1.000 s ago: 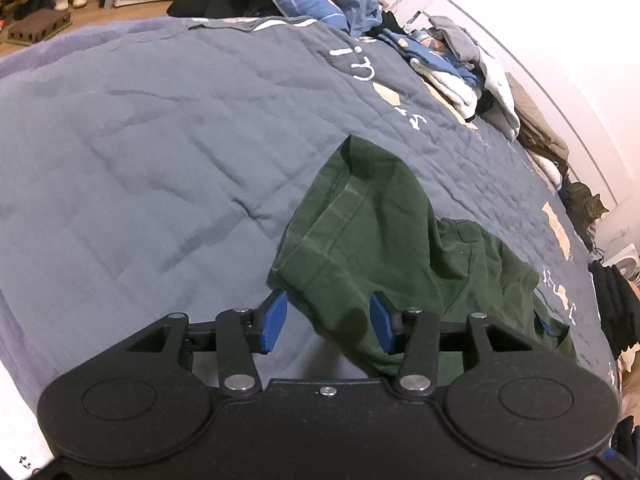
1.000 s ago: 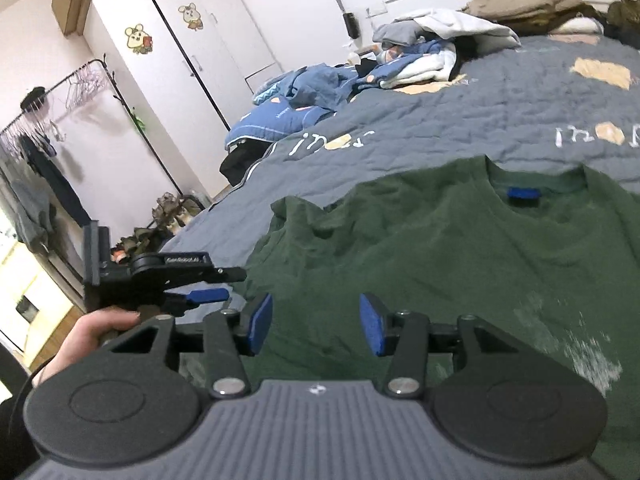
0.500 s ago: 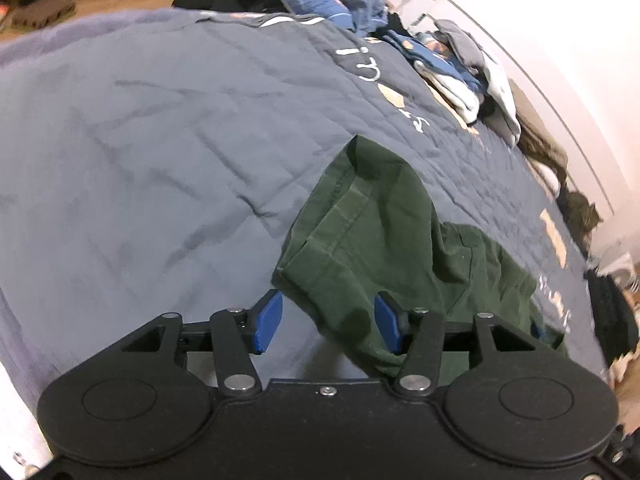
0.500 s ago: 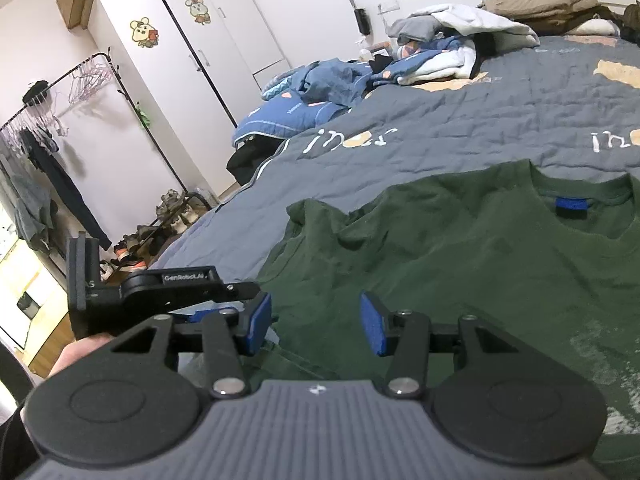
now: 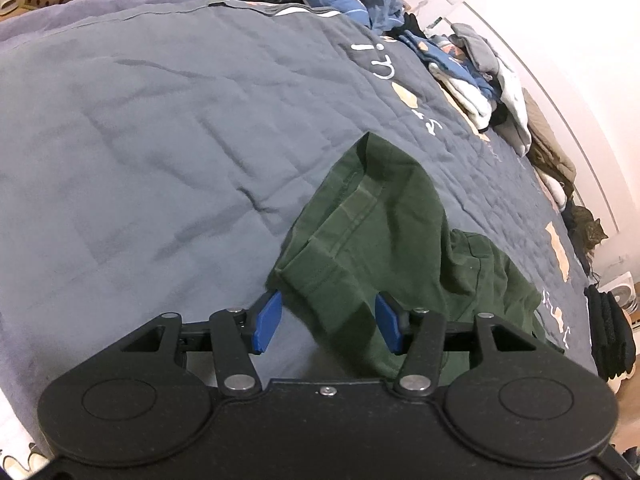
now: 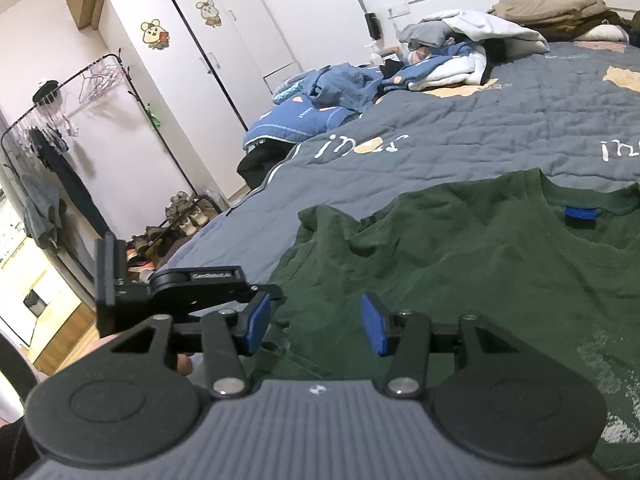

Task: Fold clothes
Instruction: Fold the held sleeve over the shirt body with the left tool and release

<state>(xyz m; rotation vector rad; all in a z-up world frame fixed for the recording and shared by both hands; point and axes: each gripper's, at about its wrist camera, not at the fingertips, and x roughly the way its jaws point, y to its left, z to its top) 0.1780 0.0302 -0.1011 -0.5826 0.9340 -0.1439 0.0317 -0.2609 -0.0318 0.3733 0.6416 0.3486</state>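
Note:
A dark green T-shirt (image 6: 480, 264) lies spread on the grey quilted bedcover (image 5: 160, 140), its collar with a blue label (image 6: 580, 213) at the right. In the left wrist view its sleeve (image 5: 372, 216) is bunched, with the cuff toward me. My left gripper (image 5: 328, 322) is open, and the cuff's edge lies between its blue pads without being pinched. My right gripper (image 6: 315, 326) is open low over the shirt's near edge, nothing pressed between its pads. The left gripper (image 6: 192, 284) shows just to its left, held by a hand (image 6: 184, 364).
Heaps of clothes (image 6: 452, 52) and a blue quilt (image 6: 304, 120) line the bed's far side. A white wardrobe (image 6: 224, 48), a clothes rack (image 6: 60, 128) and shoes (image 6: 180, 216) stand past the bed's left edge. Black clothing (image 5: 608, 332) hangs at the right.
The right gripper has slid left along the shirt, toward the left gripper; the collar now sits further right. The left jaws have widened slightly around the cuff.

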